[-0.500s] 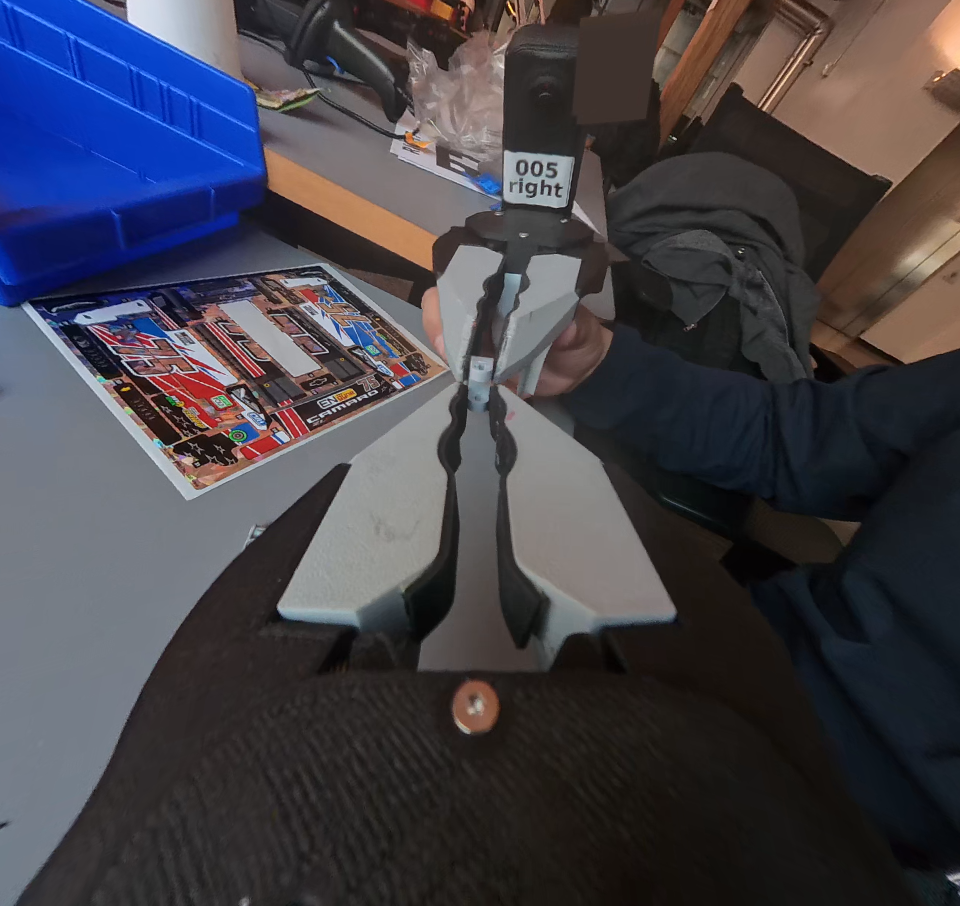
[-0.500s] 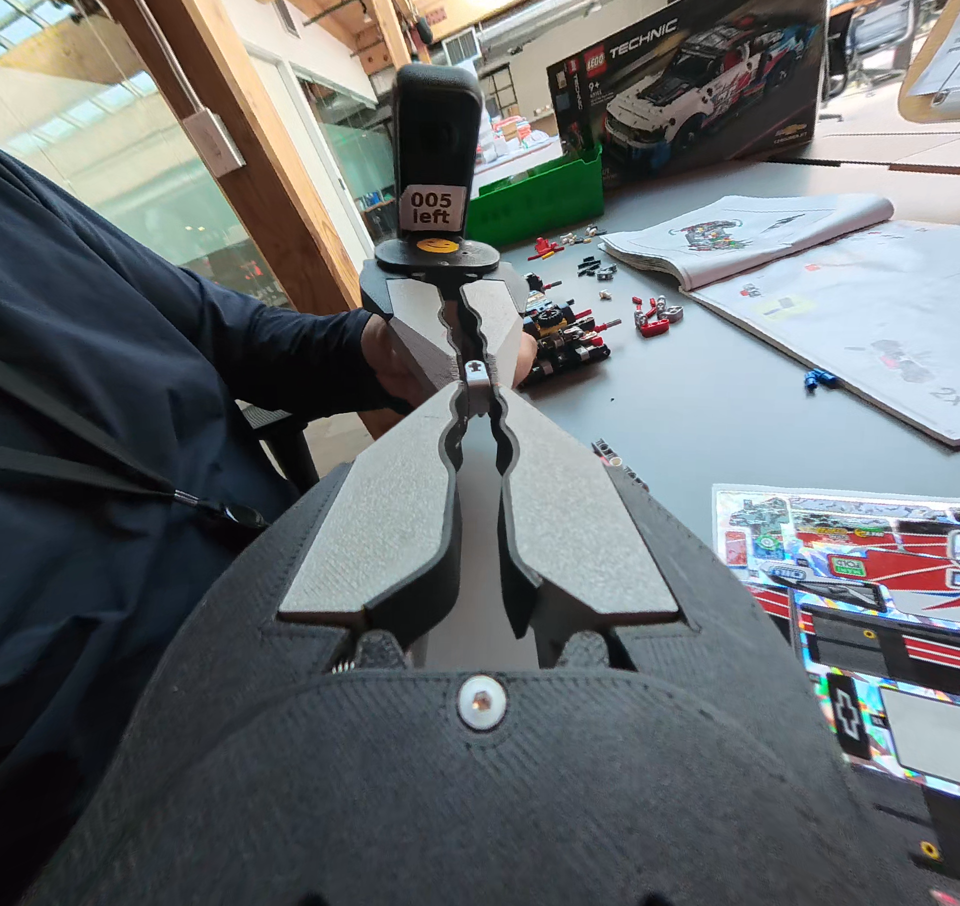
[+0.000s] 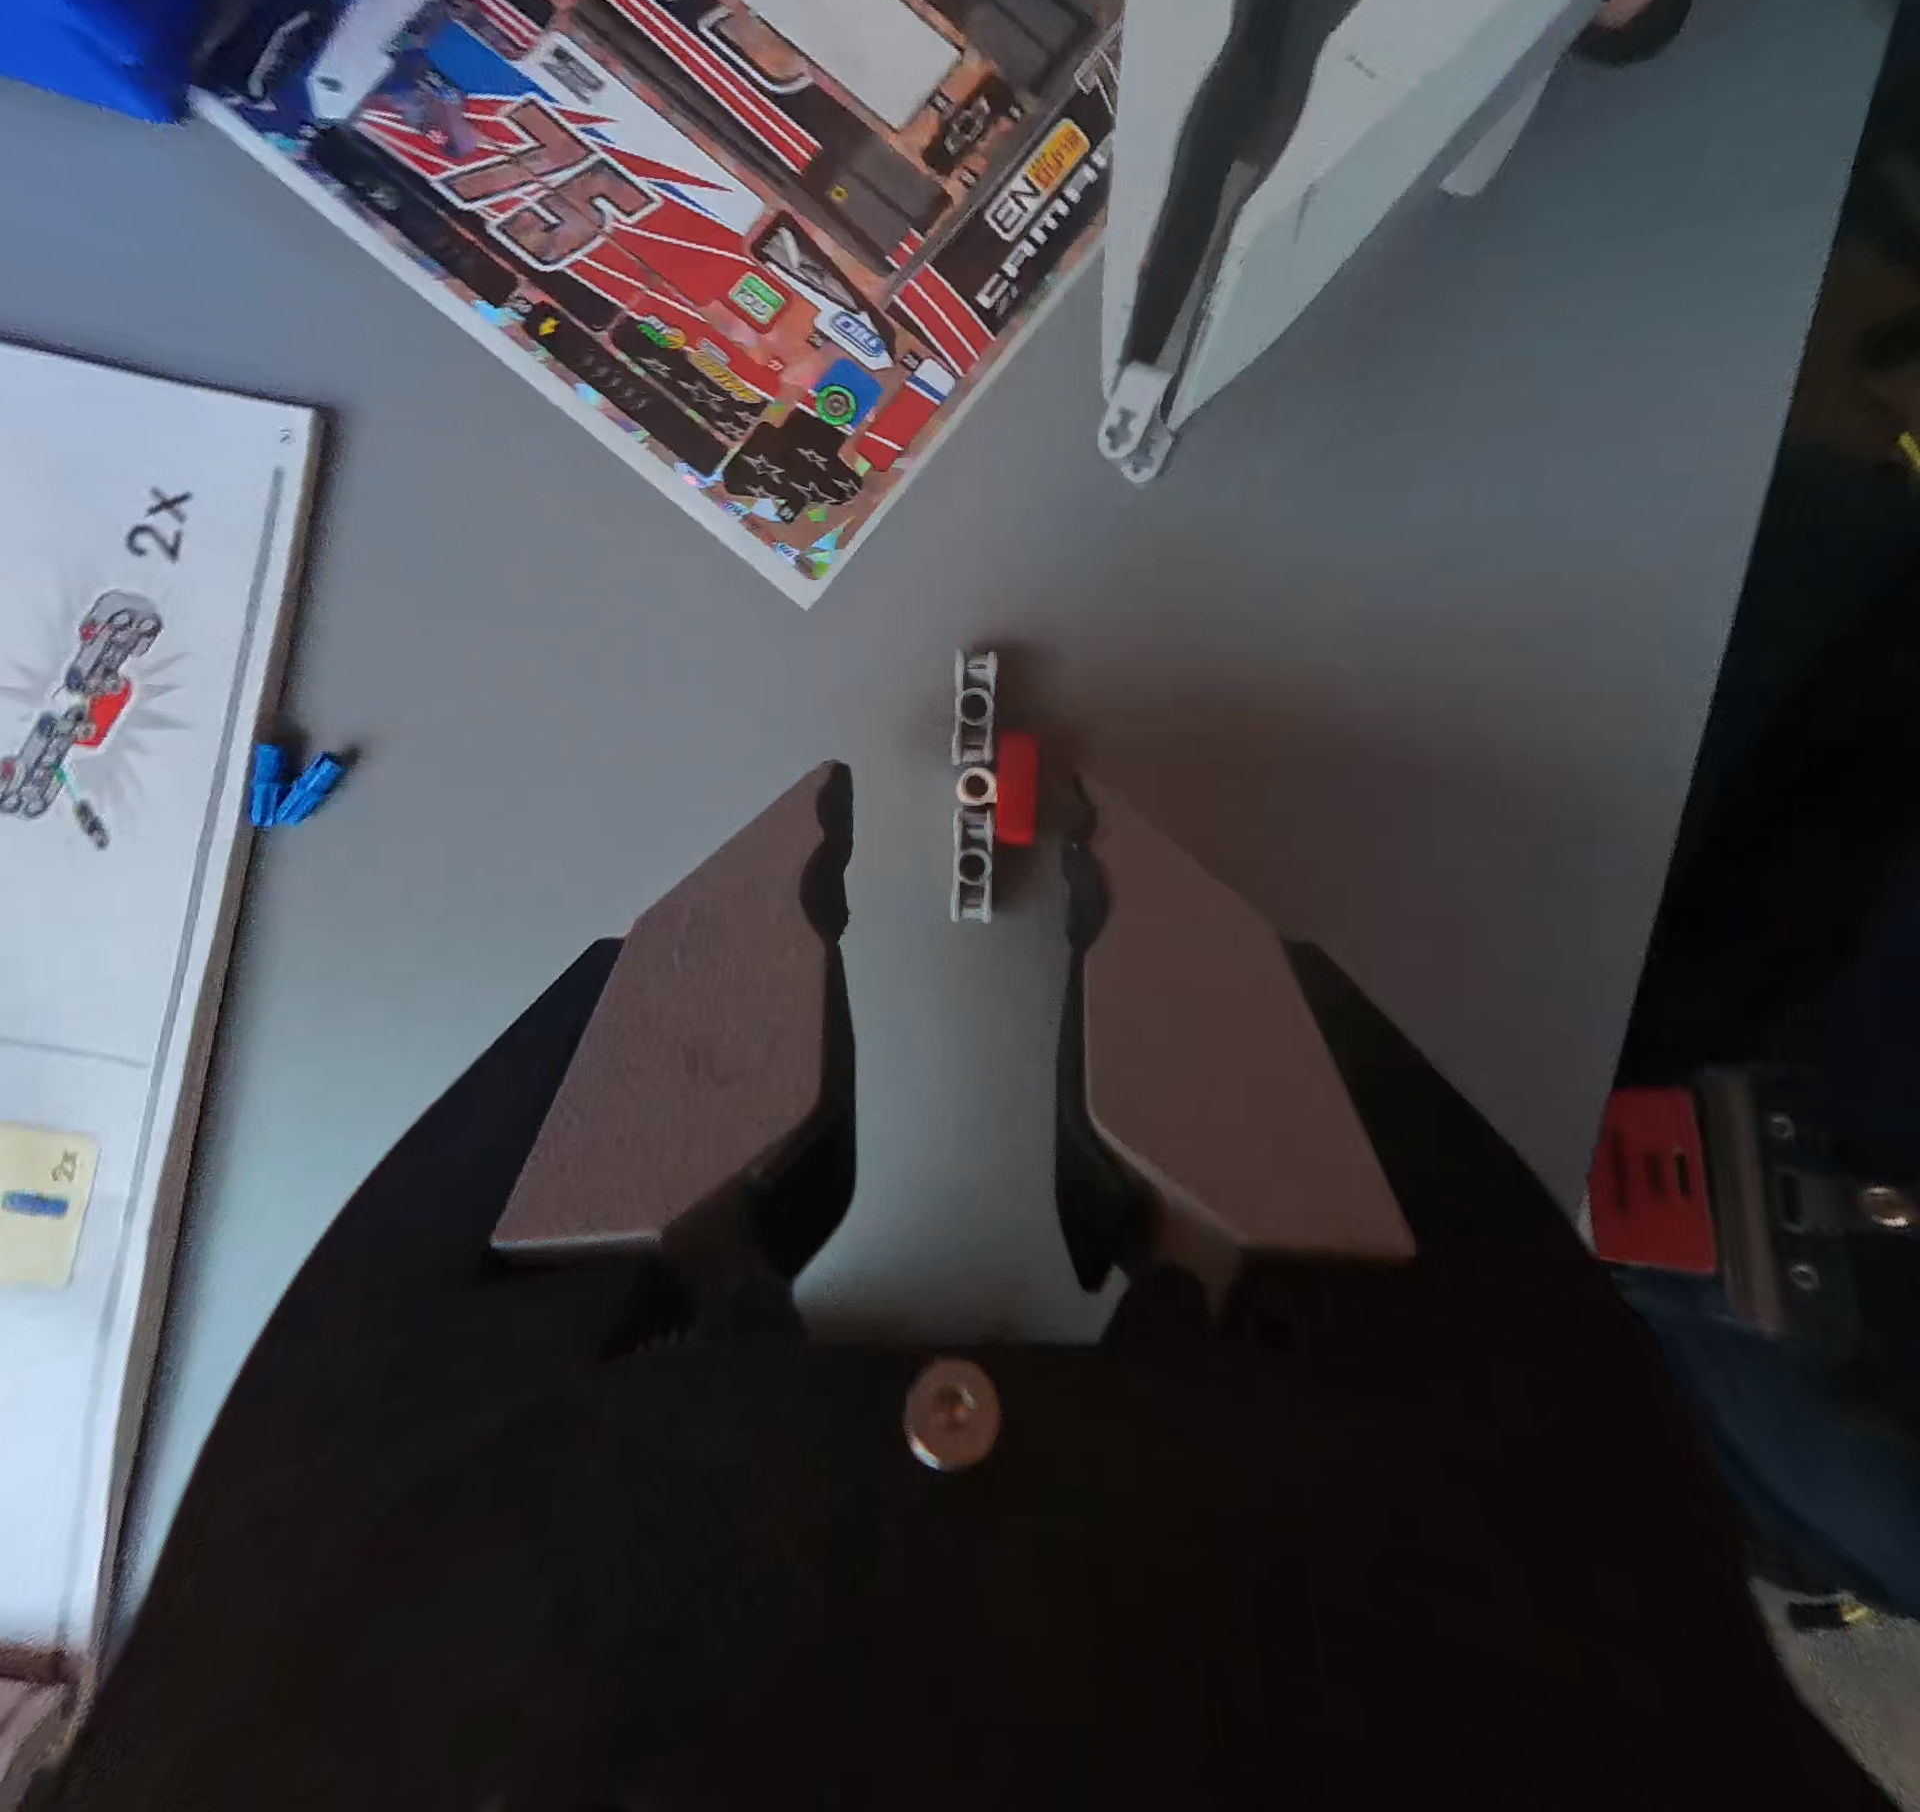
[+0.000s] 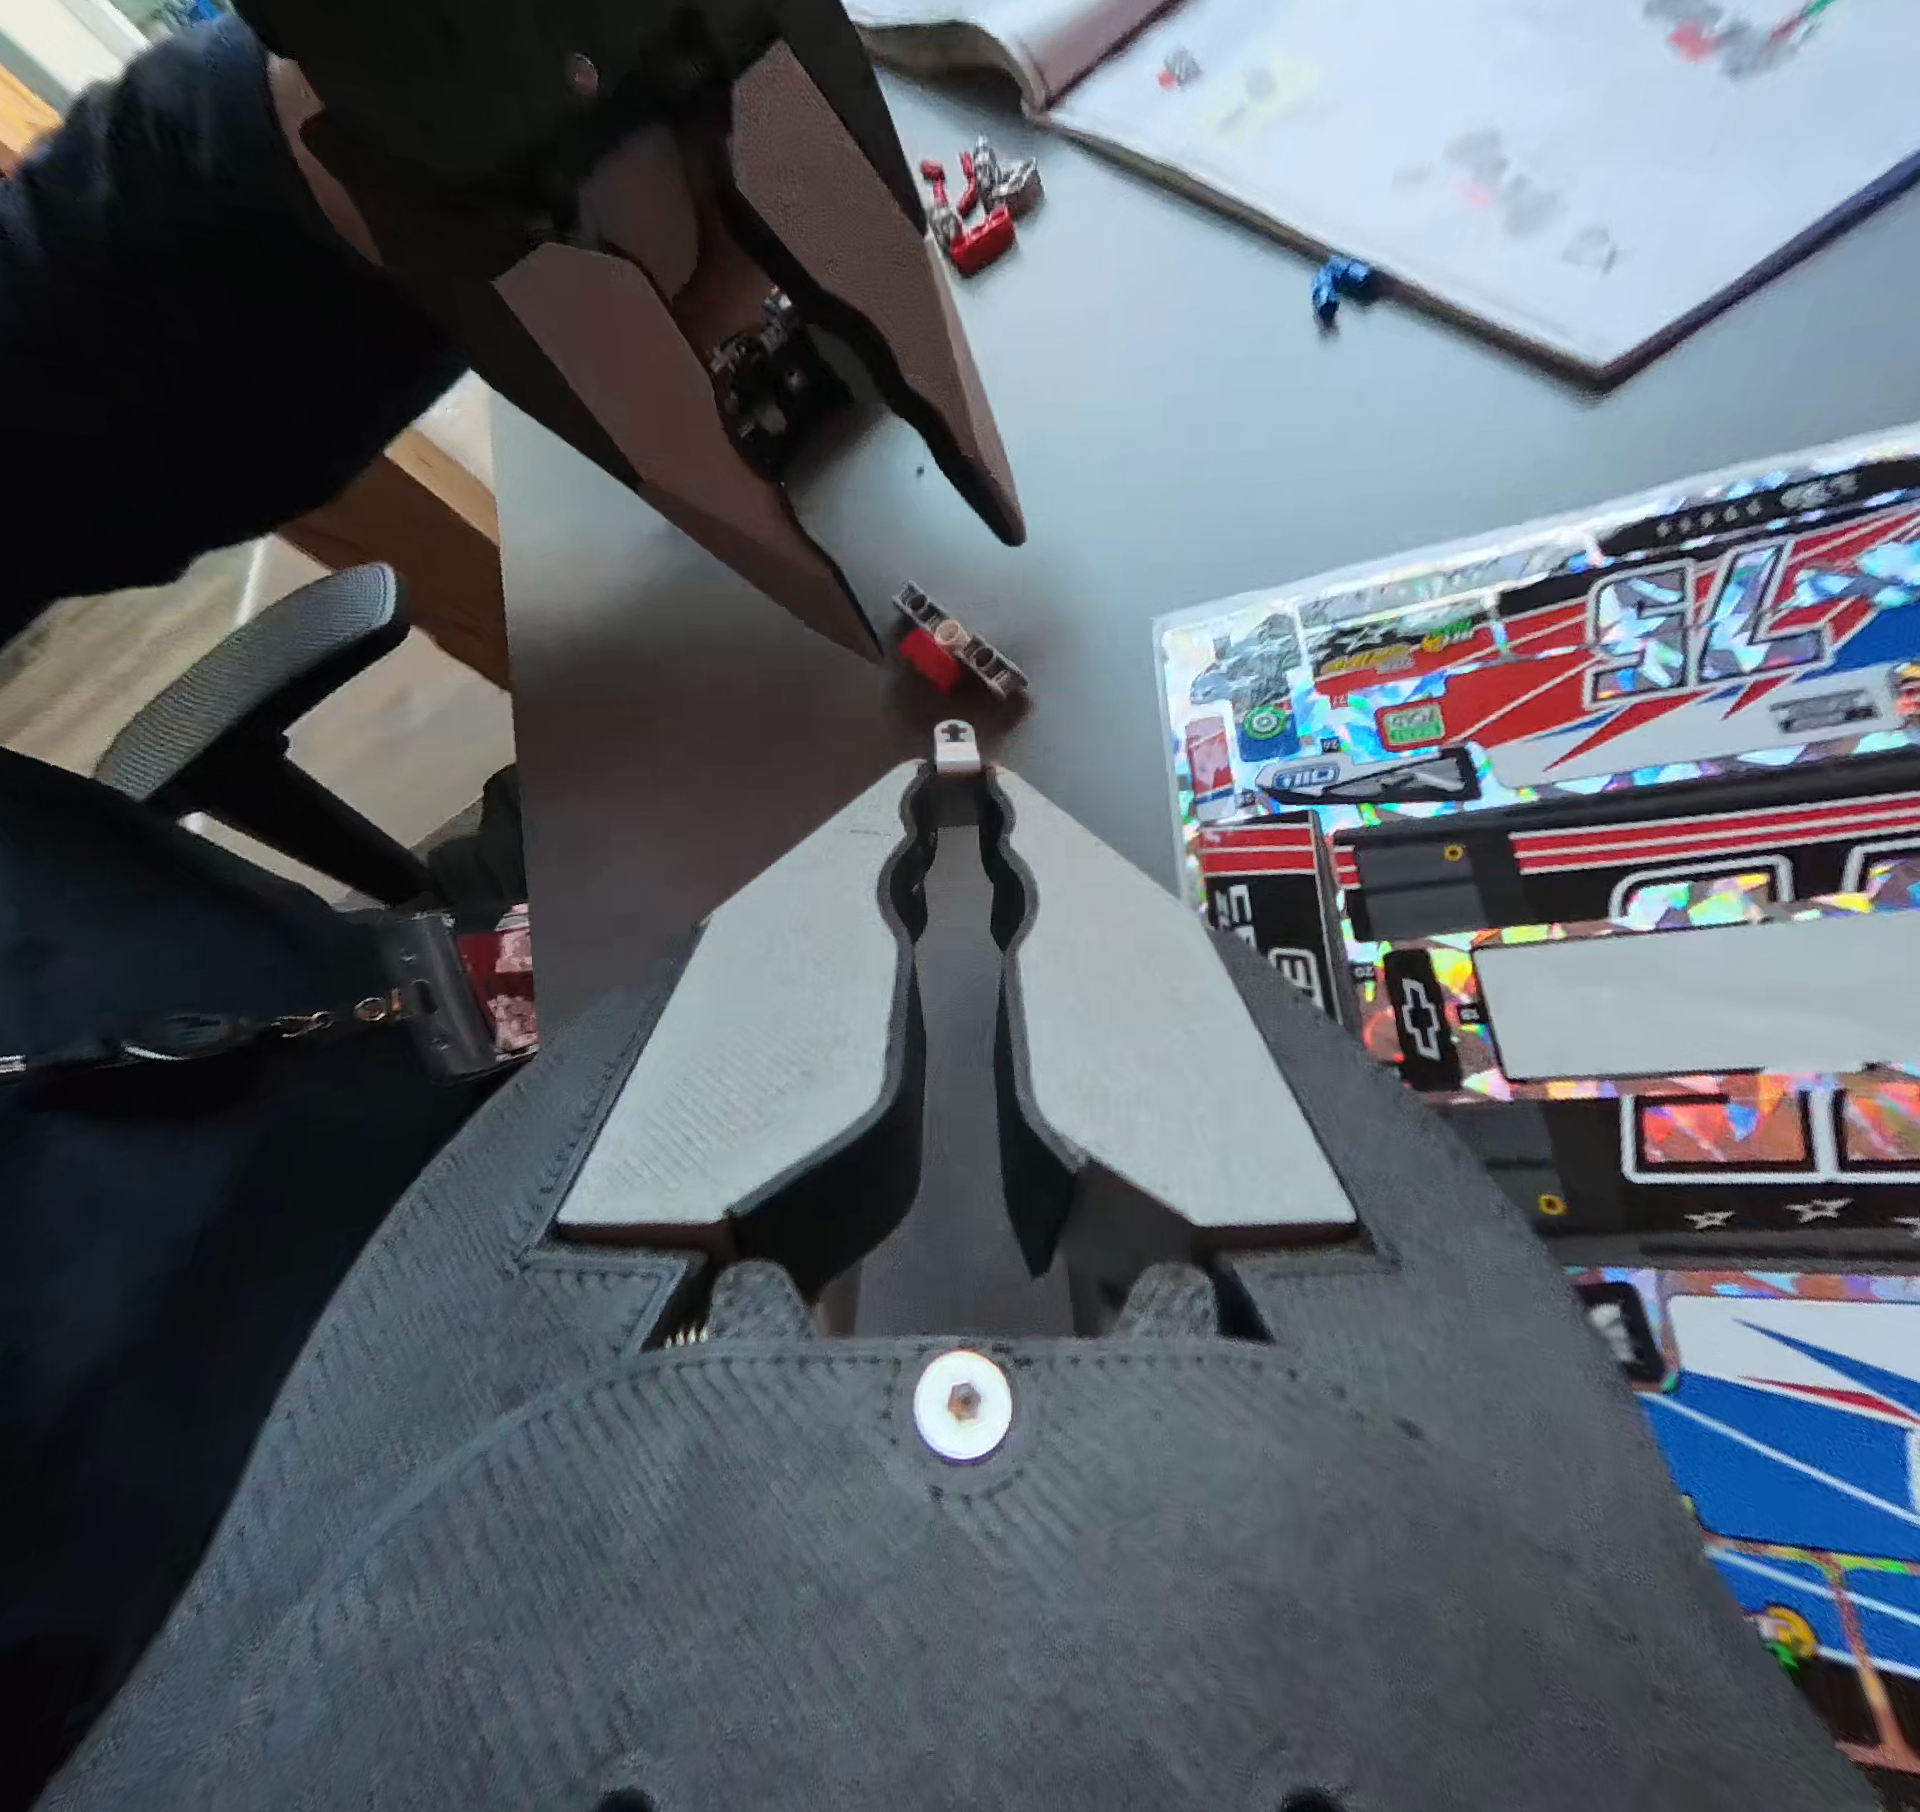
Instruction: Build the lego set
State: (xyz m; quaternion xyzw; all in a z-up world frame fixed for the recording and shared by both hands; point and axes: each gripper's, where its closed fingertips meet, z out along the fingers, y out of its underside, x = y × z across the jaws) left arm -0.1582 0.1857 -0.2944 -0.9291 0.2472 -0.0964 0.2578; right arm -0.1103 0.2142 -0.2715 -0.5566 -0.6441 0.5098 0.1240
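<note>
Left wrist view: left gripper [image 3: 954, 827] tilted down, jaws apart.

Illumination is moderate, diffuse daylight. The grey tabletop [image 3: 520, 723] reads lighter at left and falls into soft brown shadow toward the right edge. The left gripper [image 3: 951, 806] is underexposed, its body near black. Motion blur softens the open booklet [image 4: 1507, 100] and the sticker sheet [image 3: 727, 204], whose foil patches glint. Wide-angle distortion bends straight edges near both frame borders.
</note>
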